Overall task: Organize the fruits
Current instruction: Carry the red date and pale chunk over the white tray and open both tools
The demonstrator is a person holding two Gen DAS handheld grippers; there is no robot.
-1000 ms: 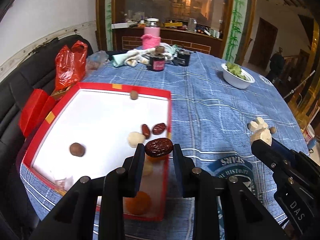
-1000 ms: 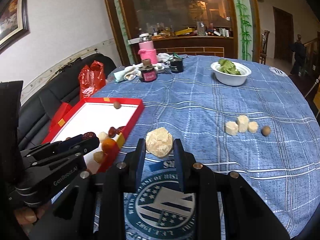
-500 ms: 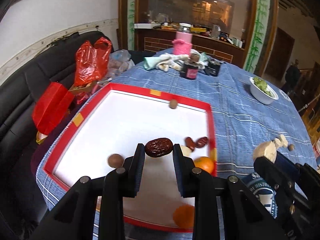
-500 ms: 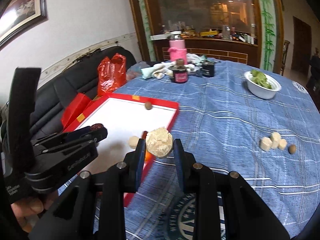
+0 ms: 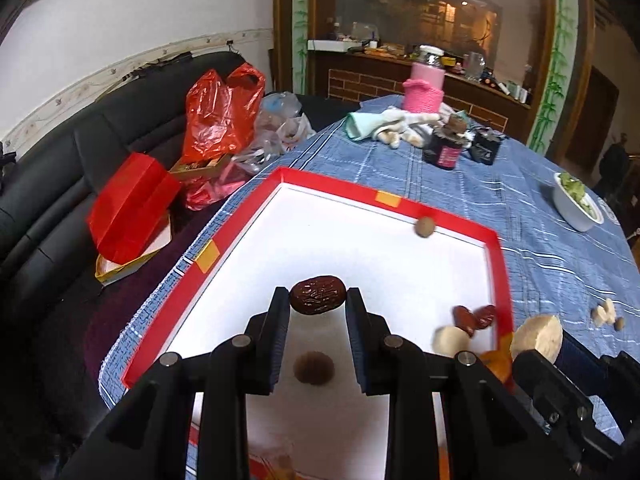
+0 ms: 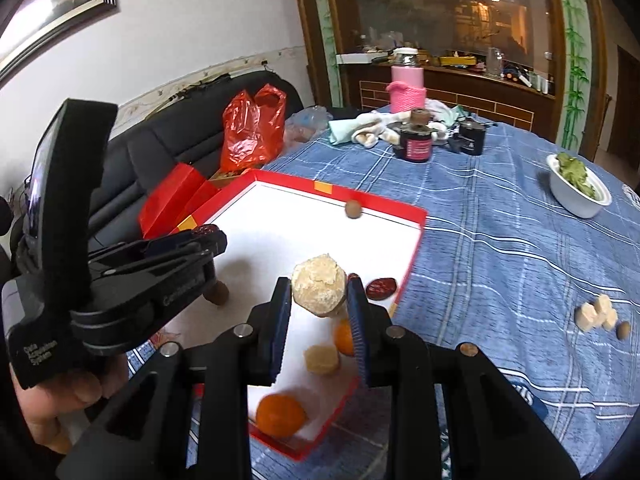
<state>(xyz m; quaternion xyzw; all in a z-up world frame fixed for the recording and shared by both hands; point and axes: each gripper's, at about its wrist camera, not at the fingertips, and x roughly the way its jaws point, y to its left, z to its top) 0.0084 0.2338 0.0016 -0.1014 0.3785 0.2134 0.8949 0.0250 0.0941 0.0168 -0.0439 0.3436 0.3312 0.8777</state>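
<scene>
Both grippers have travelled from the tablecloth side to hang over the red tray (image 5: 502, 264), each carrying its piece along. Now the left gripper (image 5: 318, 300) stays clenched on a dark wrinkled date (image 5: 317, 295) above the white floor of the tray, near its middle. Beside it, the right gripper (image 6: 319, 290) is clamped on a pale rough chunk (image 6: 319, 285) over the tray's near right part.

Judging by how things lie, the job is partly done. Inside the tray already sit a small brown ball (image 5: 424, 227) against the far wall, another brown ball (image 5: 314, 367) below the left gripper, two small red dates (image 5: 474, 317) by the right wall, a pale round piece (image 6: 321, 359) and two orange fruits (image 6: 280, 415) towards the near corner. Neither held piece is set down yet. Outside the tray, well off to its right on the blue checked tablecloth (image 6: 500, 248), a cluster of pale cubes (image 6: 596, 312) with a little brown nut (image 6: 623, 330) touching or just beside them waits to be gathered.

Beyond the tray's far wall stand a dark jar (image 6: 416, 142), a pink knit-covered bottle (image 6: 407, 88) and crumpled cloths (image 5: 384, 126); a white bowl of greens (image 6: 580, 188) sits far right. Nothing blocks the drop, though the two grippers hang close together and the fruit crowds the tray's right side.
</scene>
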